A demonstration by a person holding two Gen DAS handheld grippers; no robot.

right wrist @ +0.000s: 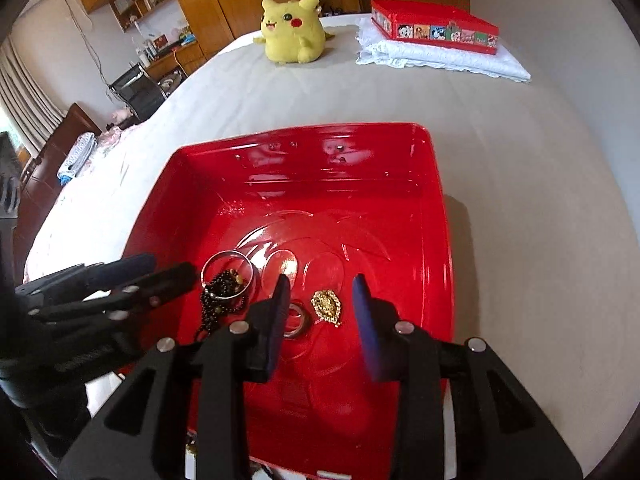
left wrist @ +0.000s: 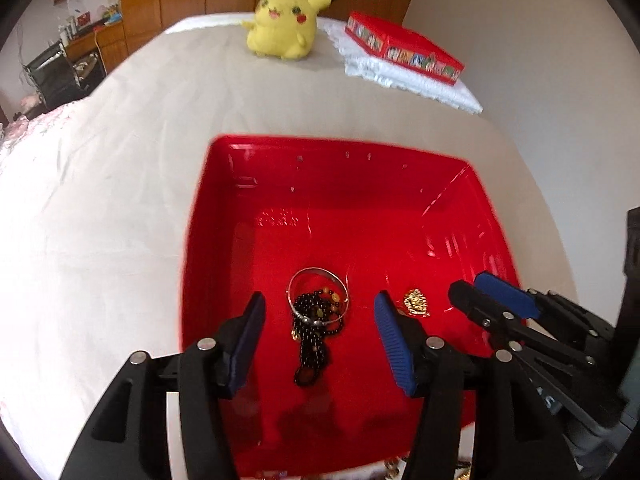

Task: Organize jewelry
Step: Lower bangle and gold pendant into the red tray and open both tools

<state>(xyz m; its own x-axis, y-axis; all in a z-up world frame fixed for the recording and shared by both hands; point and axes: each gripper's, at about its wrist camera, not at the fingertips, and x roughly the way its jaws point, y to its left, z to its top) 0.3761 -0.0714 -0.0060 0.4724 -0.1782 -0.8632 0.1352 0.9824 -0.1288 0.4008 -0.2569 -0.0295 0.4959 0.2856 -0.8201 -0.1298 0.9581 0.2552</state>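
Observation:
A glossy red tray (left wrist: pixel 320 184) (right wrist: pixel 320 192) lies on a white bed sheet. On its floor a silver bangle (left wrist: pixel 318 271) (right wrist: pixel 208 266) rings a heap of black beads (left wrist: pixel 312 332) (right wrist: pixel 224 285). A gold pendant (left wrist: pixel 416 302) (right wrist: pixel 326 306) lies to their right, and a silver ring (right wrist: pixel 298 320) sits beside it. My left gripper (left wrist: pixel 320 300) (right wrist: pixel 168 266) hovers open over the bangle and beads, not touching them. Over the pendant, my right gripper (right wrist: pixel 322 282) (left wrist: pixel 476 288) also stands open, with nothing pressed between its blue pads.
At the far end of the bed sit a yellow plush toy (left wrist: pixel 286 24) (right wrist: pixel 294 32) and a red picture tin (left wrist: pixel 404 46) (right wrist: pixel 434 26) on folded white cloth (right wrist: pixel 440 60). Wooden wardrobes and a cluttered desk stand beyond. Small bits of jewelry show at the tray's near edge.

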